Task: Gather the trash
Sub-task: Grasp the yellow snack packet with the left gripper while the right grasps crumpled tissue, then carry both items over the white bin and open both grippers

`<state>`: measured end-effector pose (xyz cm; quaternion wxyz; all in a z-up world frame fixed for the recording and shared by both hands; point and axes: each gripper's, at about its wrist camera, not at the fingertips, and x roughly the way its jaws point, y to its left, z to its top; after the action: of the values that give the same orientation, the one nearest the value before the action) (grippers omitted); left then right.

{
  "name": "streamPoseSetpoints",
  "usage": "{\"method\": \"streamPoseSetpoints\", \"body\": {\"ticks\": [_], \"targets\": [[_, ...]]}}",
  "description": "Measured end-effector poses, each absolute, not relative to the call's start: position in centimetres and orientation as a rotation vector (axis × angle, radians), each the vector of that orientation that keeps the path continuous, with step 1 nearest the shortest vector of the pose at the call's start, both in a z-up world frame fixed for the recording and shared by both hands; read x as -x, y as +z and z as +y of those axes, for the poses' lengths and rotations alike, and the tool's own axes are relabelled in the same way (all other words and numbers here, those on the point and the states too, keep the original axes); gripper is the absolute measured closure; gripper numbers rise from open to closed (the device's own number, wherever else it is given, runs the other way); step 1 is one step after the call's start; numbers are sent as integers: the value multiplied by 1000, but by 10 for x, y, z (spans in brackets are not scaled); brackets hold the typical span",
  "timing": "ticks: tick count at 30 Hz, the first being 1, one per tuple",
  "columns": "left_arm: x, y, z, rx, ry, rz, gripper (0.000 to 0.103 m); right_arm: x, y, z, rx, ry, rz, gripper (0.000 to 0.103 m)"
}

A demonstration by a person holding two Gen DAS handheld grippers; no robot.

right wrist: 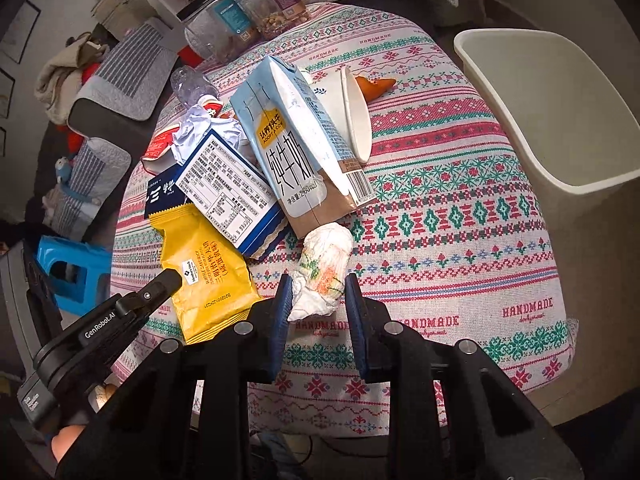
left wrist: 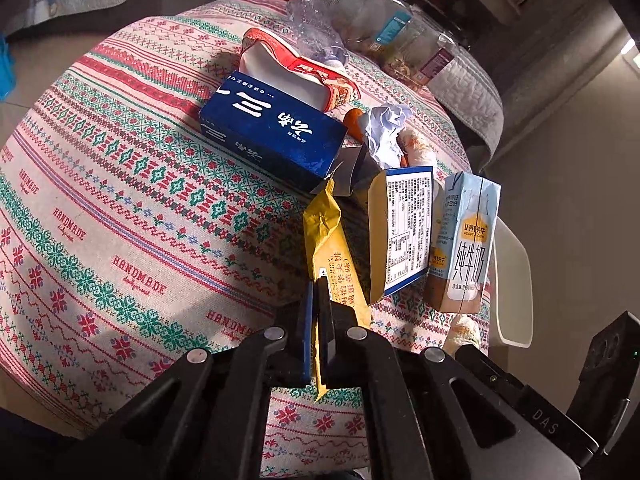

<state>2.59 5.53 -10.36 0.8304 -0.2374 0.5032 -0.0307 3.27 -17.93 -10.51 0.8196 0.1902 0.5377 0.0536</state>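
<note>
My left gripper [left wrist: 319, 292] is shut on the near end of a yellow snack wrapper [left wrist: 332, 248]; the wrapper also shows in the right wrist view [right wrist: 208, 276]. My right gripper [right wrist: 316, 292] is open, its fingers either side of a crumpled printed tissue wad [right wrist: 324, 272] on the table. Behind lie a milk carton [right wrist: 296, 152], a white-and-blue box with a label [right wrist: 228, 188], a dark blue box [left wrist: 272, 136], crumpled white paper [left wrist: 384, 128], a red-and-white carton [left wrist: 304, 72] and a paper cup [right wrist: 356, 116].
A round table with a patterned cloth [right wrist: 460, 220] holds it all. A cream waste bin [right wrist: 560, 120] stands past the table's right edge. Clear jars and crushed plastic bottles [left wrist: 380, 28] sit at the far side. A blue stool [right wrist: 72, 272] stands left of the table.
</note>
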Motion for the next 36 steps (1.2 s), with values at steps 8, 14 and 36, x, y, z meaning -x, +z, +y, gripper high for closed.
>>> {"method": "streamPoseSetpoints", "body": {"ticks": [8, 14, 36], "targets": [[-20, -53, 68, 553, -101, 931, 102, -17, -48, -202, -327, 143, 1016, 77], [-24, -33, 44, 557, -209, 861, 101, -11, -20, -265, -407, 72, 917, 76], [-132, -63, -237, 257, -581, 1017, 101, -74, -78, -453, -745, -210, 1007, 74]]}}
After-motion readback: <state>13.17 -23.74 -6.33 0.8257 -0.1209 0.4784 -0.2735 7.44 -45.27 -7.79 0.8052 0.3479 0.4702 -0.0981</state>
